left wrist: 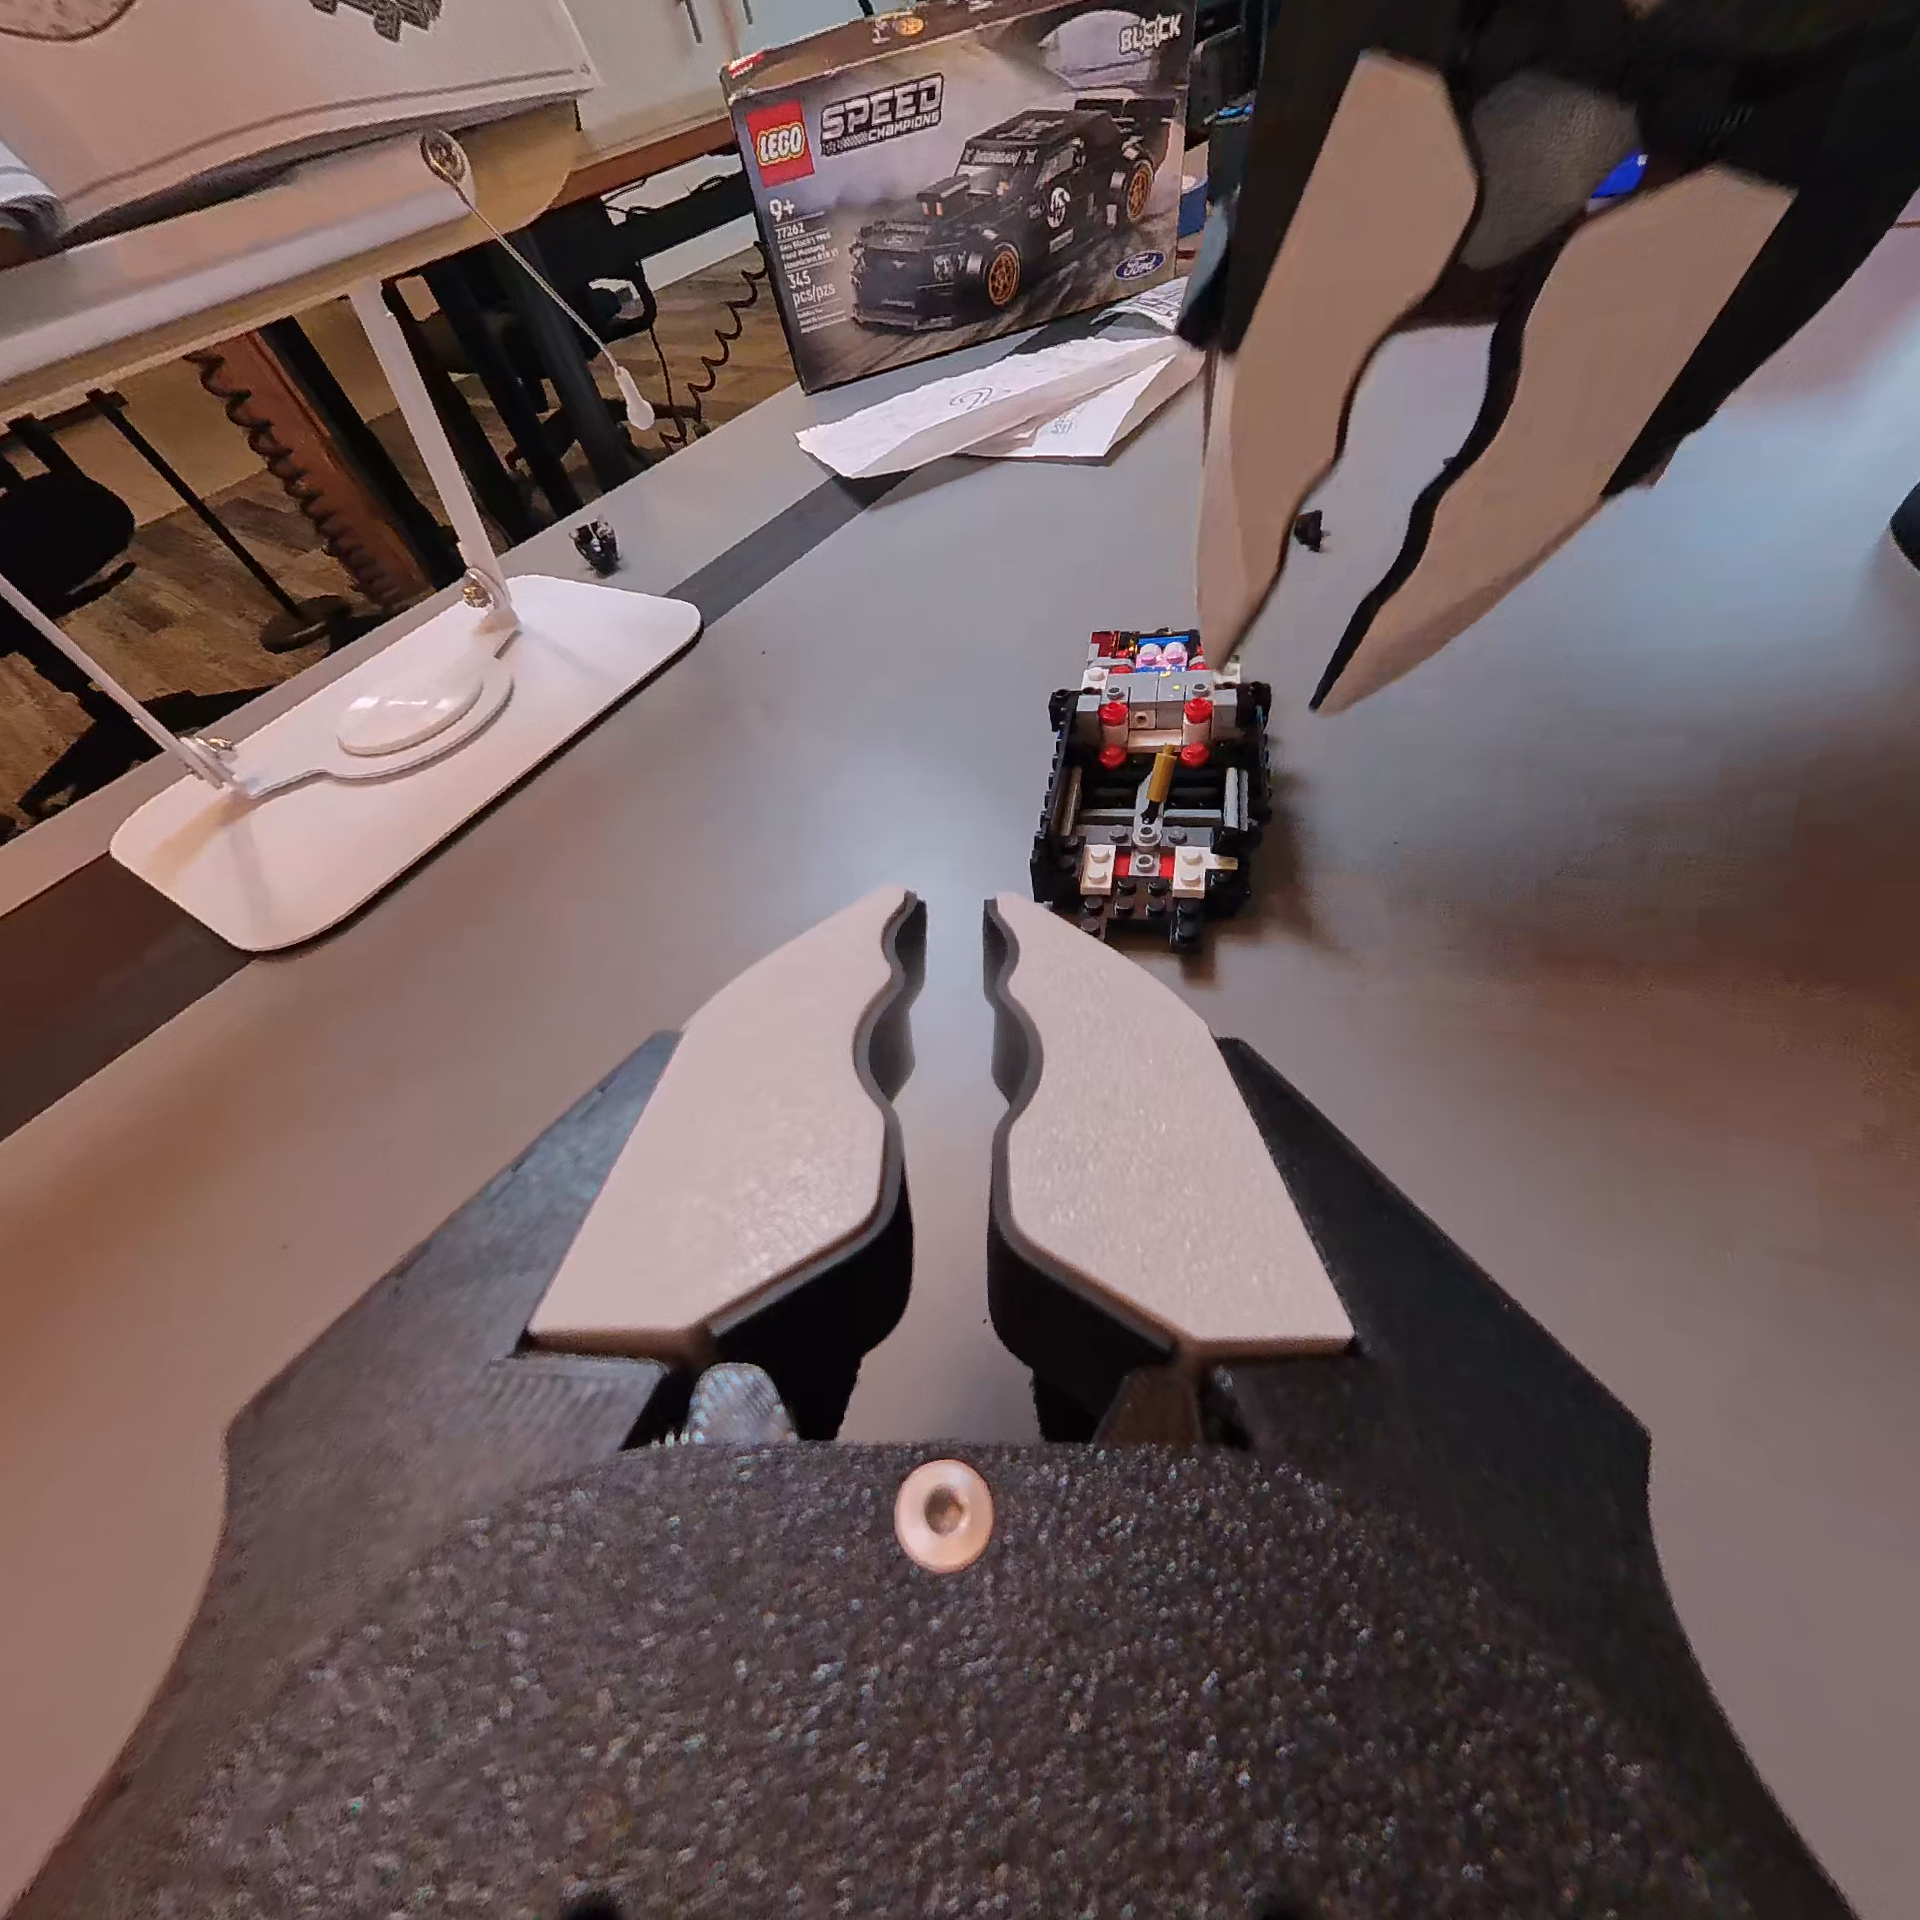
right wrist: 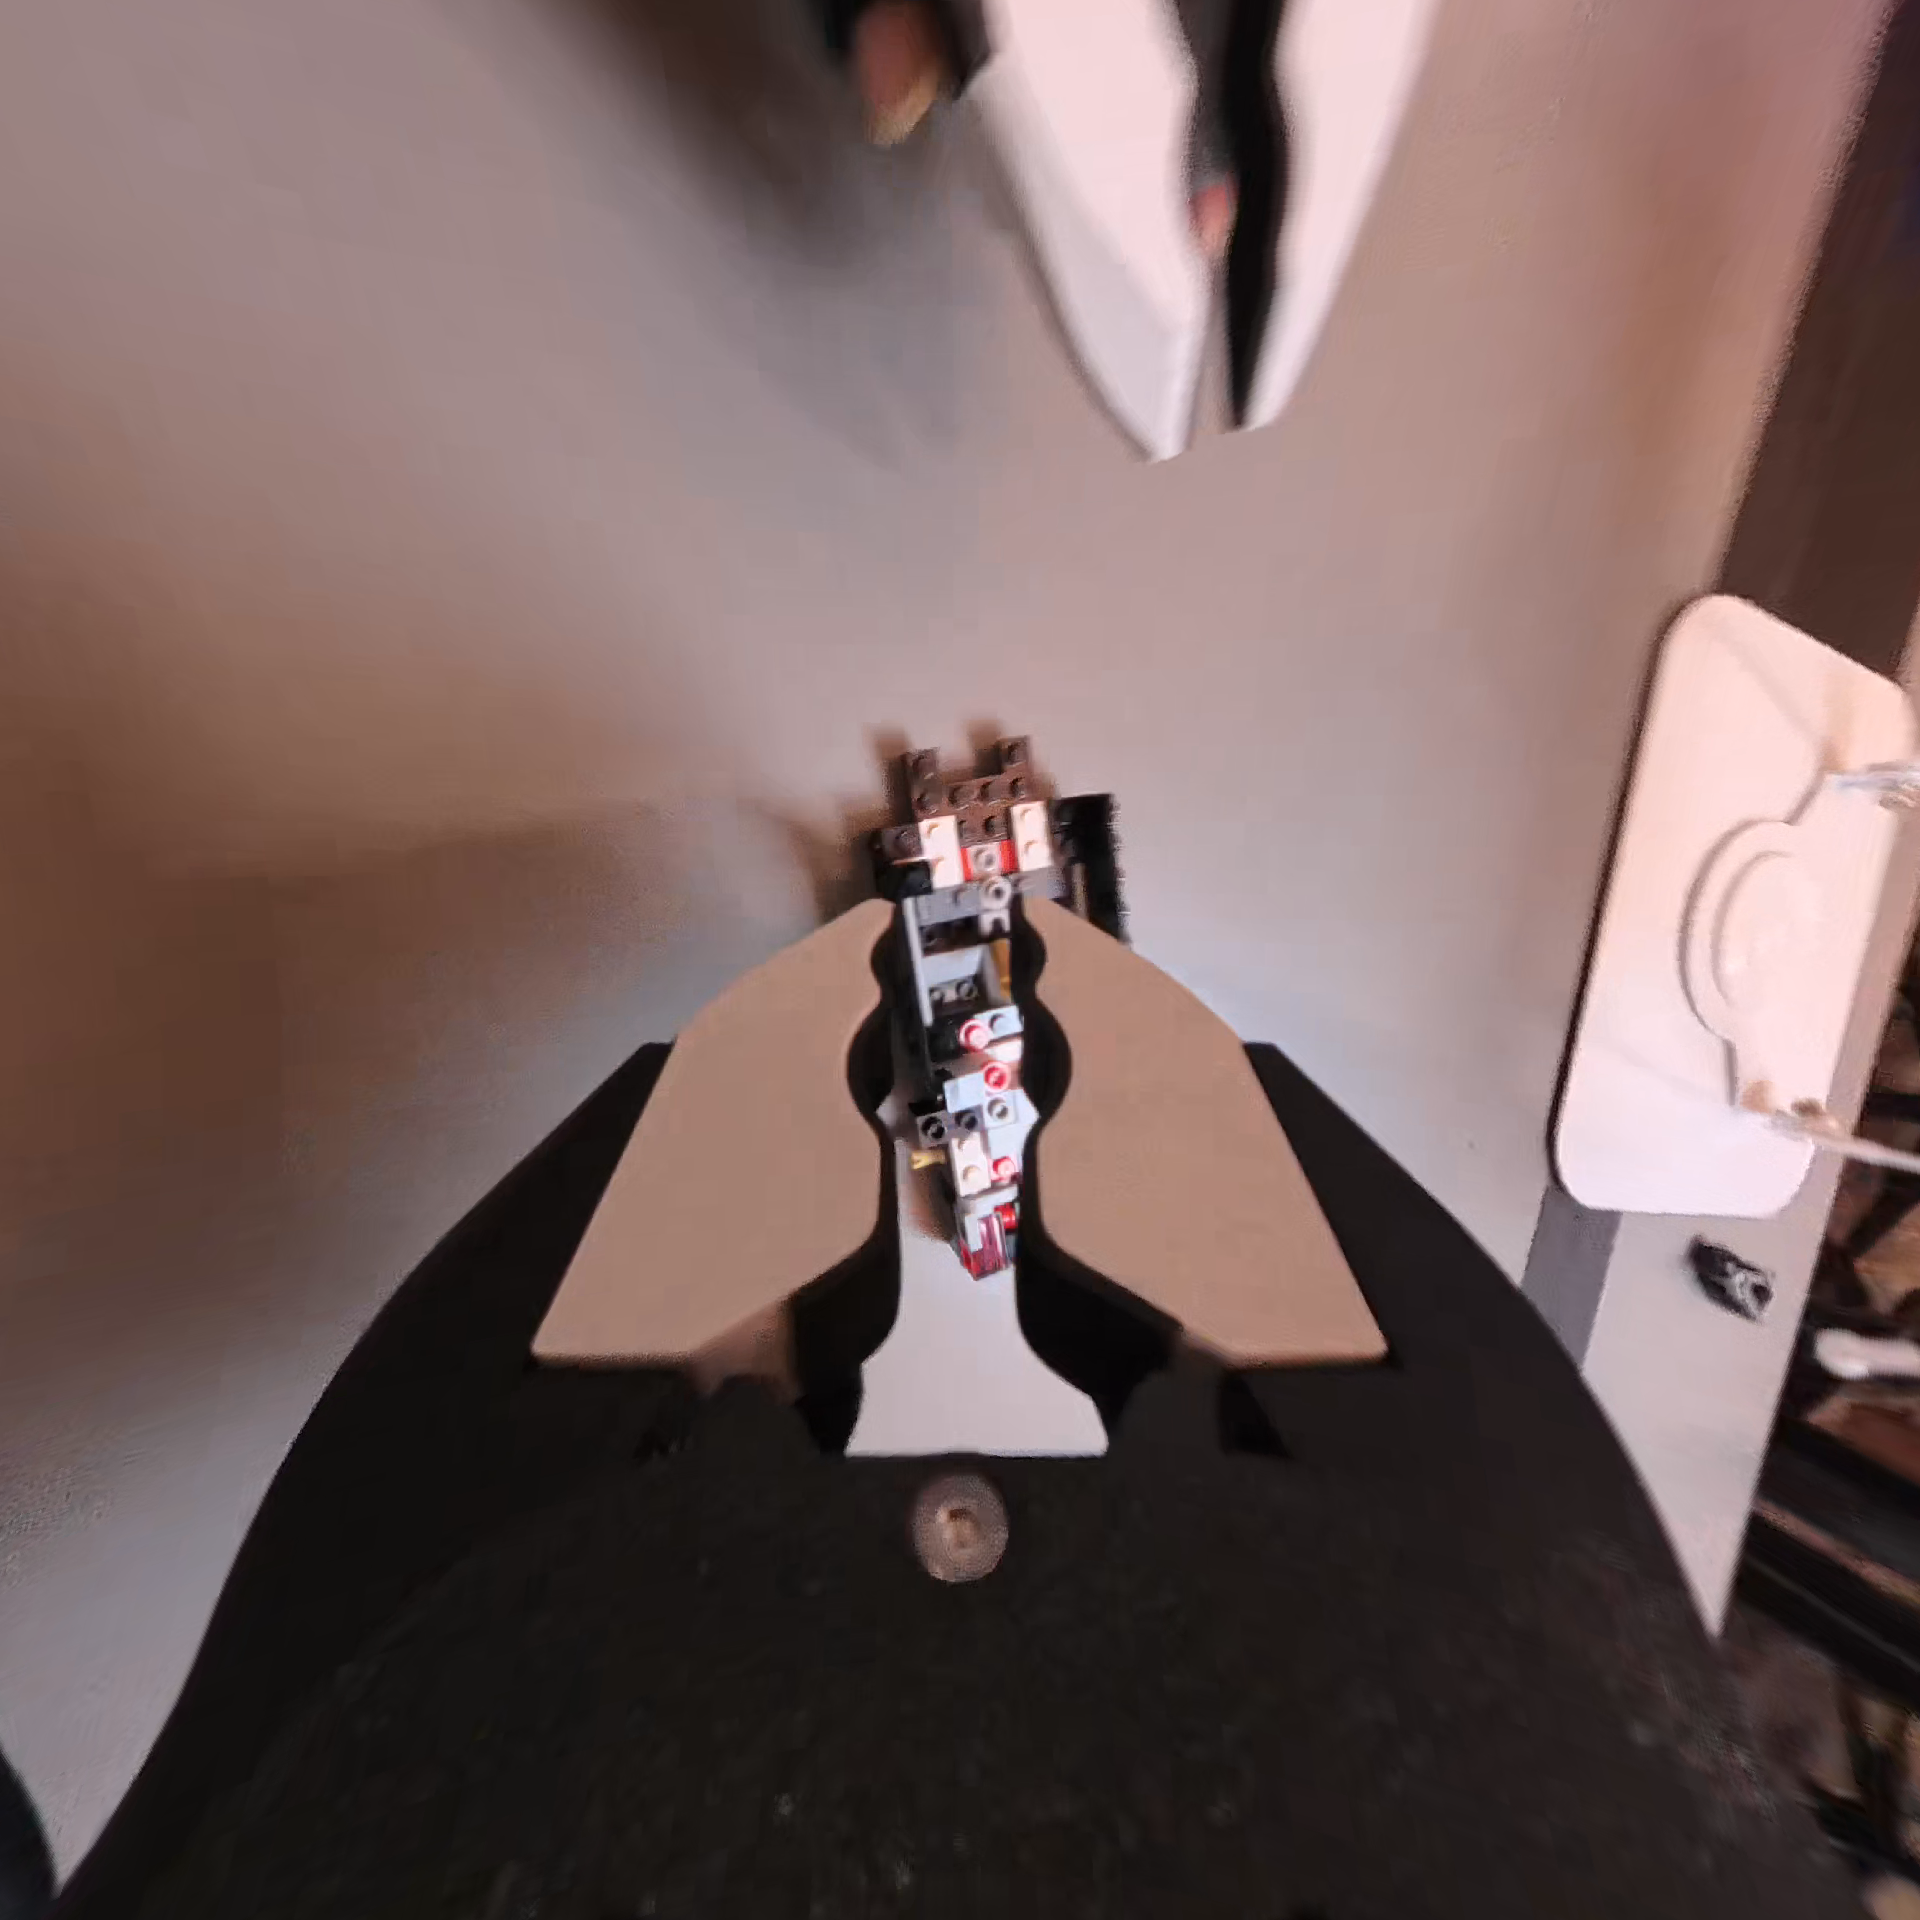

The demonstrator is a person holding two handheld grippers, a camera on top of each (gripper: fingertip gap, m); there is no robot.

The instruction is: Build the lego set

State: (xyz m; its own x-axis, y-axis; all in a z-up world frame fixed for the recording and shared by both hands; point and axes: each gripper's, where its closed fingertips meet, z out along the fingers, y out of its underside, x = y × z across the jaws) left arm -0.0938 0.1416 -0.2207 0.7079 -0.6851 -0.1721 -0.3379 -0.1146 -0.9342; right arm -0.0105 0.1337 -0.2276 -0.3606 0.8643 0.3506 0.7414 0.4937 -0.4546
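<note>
Two grippers (left wrist: 954, 914) (right wrist: 956, 914) hung parted, unloaded | we judged steadying the half-built black brick car (left wrist: 1153, 790) best before pressing pieces.

The dark cardboard set box (left wrist: 966, 197) standing at the table's far edge bears printed logos, an age mark and numbers; white paper sheets (left wrist: 997, 410) before it show handwriting.

Open tabletop around the car

Bare grey table (left wrist: 1558, 1039) surrounds the half-built car (left wrist: 1153, 795); white stand base (left wrist: 416, 769) and box (left wrist: 966, 197) sit well apart.
</note>
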